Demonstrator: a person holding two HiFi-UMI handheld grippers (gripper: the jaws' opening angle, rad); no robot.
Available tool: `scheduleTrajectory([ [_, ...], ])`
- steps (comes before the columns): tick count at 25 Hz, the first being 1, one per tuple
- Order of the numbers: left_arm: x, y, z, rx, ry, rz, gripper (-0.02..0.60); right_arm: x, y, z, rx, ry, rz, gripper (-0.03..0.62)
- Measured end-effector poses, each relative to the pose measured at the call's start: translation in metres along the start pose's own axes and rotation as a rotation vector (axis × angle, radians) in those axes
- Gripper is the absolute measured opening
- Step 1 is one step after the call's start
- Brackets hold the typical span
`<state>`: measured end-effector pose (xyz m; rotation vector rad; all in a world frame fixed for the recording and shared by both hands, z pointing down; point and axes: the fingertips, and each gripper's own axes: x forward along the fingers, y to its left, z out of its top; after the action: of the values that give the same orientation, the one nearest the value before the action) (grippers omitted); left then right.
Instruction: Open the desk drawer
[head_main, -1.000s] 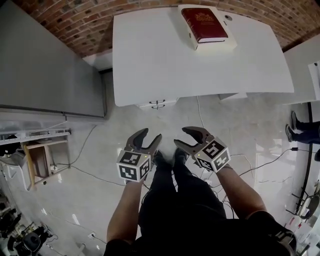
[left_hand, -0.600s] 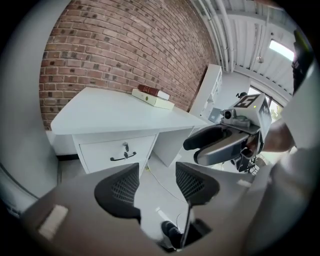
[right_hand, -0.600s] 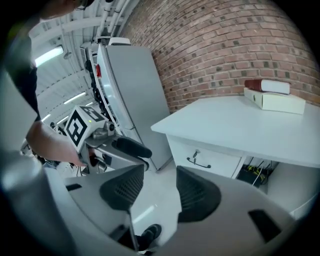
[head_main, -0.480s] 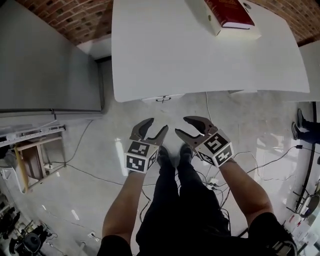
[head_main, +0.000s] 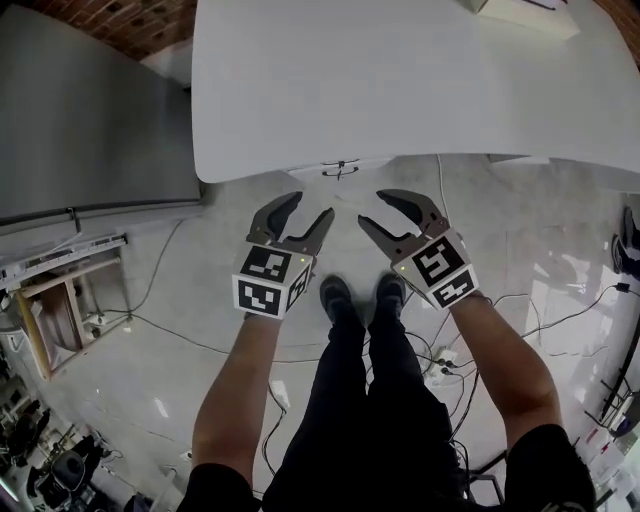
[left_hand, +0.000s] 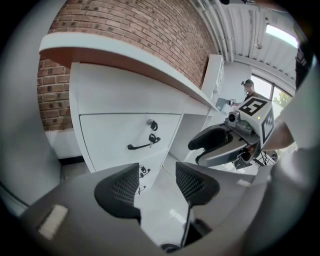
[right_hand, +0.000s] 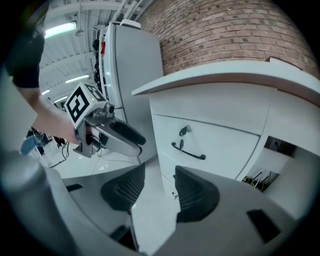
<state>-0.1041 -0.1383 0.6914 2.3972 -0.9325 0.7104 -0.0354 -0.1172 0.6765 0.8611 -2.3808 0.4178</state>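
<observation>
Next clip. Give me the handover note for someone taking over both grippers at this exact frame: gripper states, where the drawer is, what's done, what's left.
Left gripper: open, nothing between the jaws, held in front of the desk and short of it.
Right gripper: open and empty, jaws have just been closing a little; beside the left one.
Drawer: shut, under the white desk top; its dark bar handle is untouched, ahead of both grippers.
Done: nothing on the drawer yet.
Left: reach the handle, grip it, pull the drawer out.
</observation>
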Motion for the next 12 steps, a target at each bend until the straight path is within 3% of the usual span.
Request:
scheduleTrajectory([
  [5, 0.025, 0.009, -0.008, 0.031, 0.003, -0.008, 0.238, 0.019, -0.018, -0.01, -0.077, 0.004, -0.016, 0.193],
  [9, 0.033, 0.014, -0.007, 0.072, -0.006, -0.005, 0.238, 0.039, -0.029, -0.007, -0.208, 0.027, -0.009, 0.182],
  [12, 0.033, 0.019, -0.015, 0.052, -0.005, 0.001, 0.238, 0.055, -0.045, -0.001, -0.32, 0.027, -0.064, 0.136],
])
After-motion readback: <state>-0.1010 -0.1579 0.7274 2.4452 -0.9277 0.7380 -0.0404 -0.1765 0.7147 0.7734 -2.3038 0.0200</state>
